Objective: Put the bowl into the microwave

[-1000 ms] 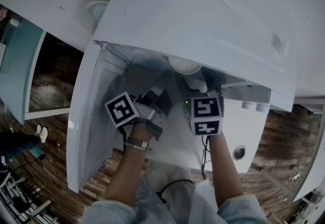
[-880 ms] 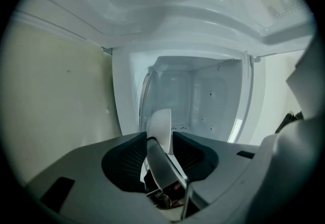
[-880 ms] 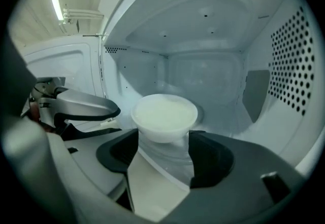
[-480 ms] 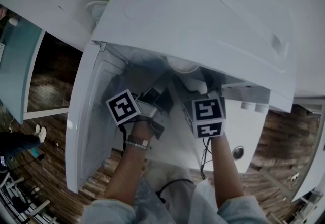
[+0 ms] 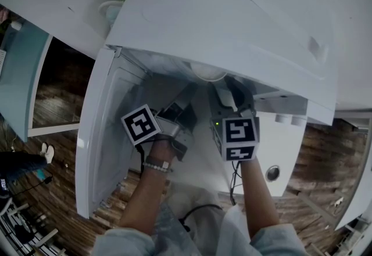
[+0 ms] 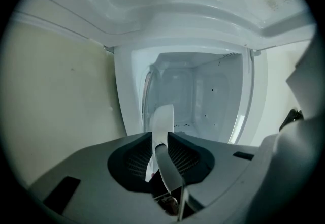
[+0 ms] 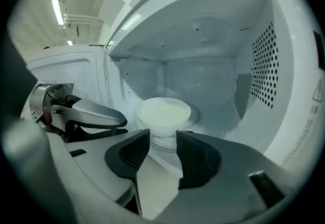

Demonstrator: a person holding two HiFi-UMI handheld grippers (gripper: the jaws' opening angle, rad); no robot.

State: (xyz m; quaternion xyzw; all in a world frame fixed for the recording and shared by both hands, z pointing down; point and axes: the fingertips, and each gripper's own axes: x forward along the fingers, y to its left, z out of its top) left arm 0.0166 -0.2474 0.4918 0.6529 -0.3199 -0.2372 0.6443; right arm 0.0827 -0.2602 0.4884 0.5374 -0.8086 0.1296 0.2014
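Observation:
The white bowl (image 7: 163,114) stands on the turntable inside the open white microwave (image 5: 232,22); from the head view only its rim (image 5: 208,73) shows under the top edge. My right gripper (image 7: 163,139) sits at the cavity mouth, just short of the bowl. Its jaws have just been closing and stand open, with nothing between them. My left gripper (image 5: 187,97) hangs beside the open door (image 5: 107,133), left of the right one. Its jaws have just been closing too. A thin white strip (image 6: 162,121) fills their narrow gap; whether the pads press on it is unclear.
The door (image 7: 71,73) swings out at the left. The cavity's right wall (image 7: 264,65) is perforated. A pale cup-like thing (image 5: 113,8) stands on the counter at the back left. A white front with a round knob (image 5: 273,175) lies below, above a wooden floor.
The right gripper has drawn back a little from the cavity toward me. The left gripper and the bowl have stayed where they were.

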